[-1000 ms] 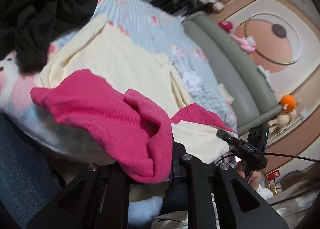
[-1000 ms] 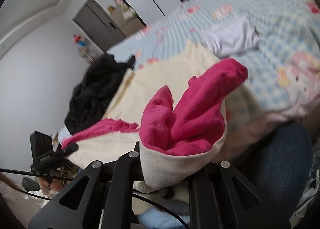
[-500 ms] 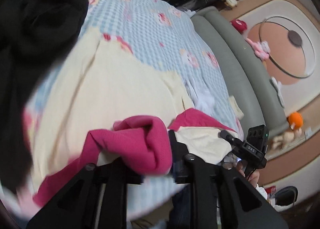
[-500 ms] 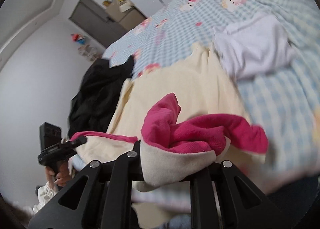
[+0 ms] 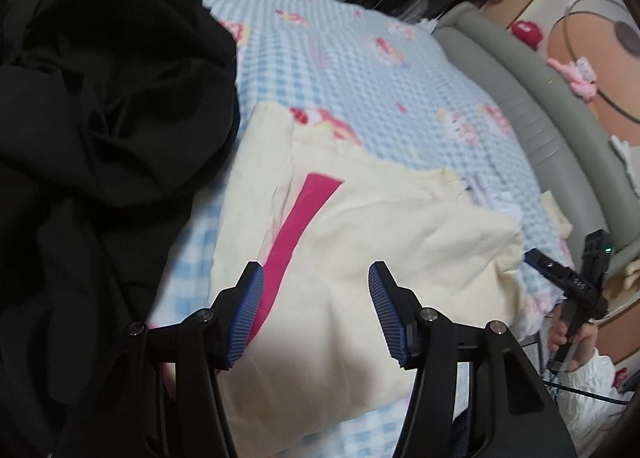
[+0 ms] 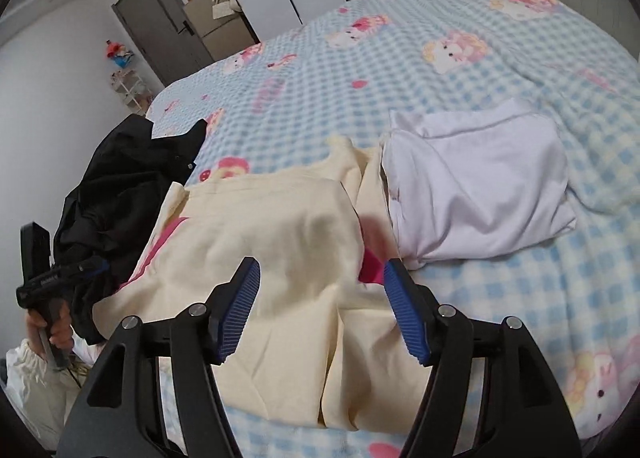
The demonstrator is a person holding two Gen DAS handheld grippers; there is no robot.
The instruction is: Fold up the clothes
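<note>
Both grippers, left [image 5: 316, 278] and right [image 6: 320, 278], are opening, holding nothing, above the cream garment [image 5: 380, 226] on the bed [image 5: 340, 70].

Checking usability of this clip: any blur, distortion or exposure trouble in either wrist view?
Left wrist view: heavy fisheye bending, dark corners, black clothing nearly featureless, blanket slightly soft. Right wrist view: same curved edges, cream garment and blanket print a little smeared, lighting even, no glare.

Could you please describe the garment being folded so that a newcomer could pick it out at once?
On the blue checked bedspread, look between the black clothing heap and the folded white garment. The cream garment lies flat there; unlike its neighbours, bright pink shows at its folds.
</note>
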